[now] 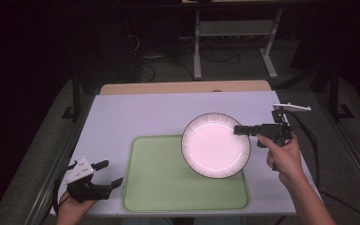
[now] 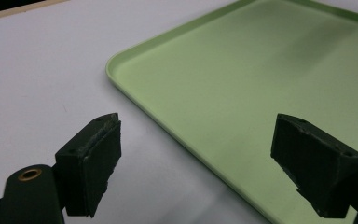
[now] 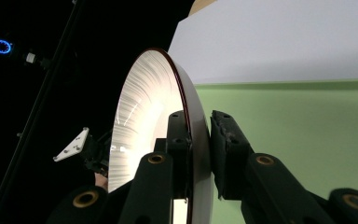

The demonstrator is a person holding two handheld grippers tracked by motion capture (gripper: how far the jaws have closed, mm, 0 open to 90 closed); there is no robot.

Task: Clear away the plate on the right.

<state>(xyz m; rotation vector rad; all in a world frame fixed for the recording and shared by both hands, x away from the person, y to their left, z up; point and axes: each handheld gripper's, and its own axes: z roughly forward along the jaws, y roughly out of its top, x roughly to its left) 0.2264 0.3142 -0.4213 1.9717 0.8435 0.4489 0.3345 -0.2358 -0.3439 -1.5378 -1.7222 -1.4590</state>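
A white plate [image 1: 214, 145] with a dark rim hangs above the right part of the green tray [image 1: 159, 187]. My right gripper [image 1: 242, 130] is shut on the plate's right rim. In the right gripper view the plate [image 3: 144, 121] stands edge-on with its rim pinched between the two jaws of my right gripper [image 3: 198, 140], and the green tray [image 3: 298, 135] lies beyond. My left gripper [image 1: 108, 173] rests open at the table's near left corner, just left of the tray. In the left gripper view my left gripper [image 2: 205, 154] spans the near corner of the tray [image 2: 242, 84] with nothing between its jaws.
The white table [image 1: 136, 112] has a wooden strip [image 1: 183, 87] along its far edge. Beyond it stands a white frame [image 1: 234, 37] on the floor among cables. Black cables trail from both grippers over the table's sides.
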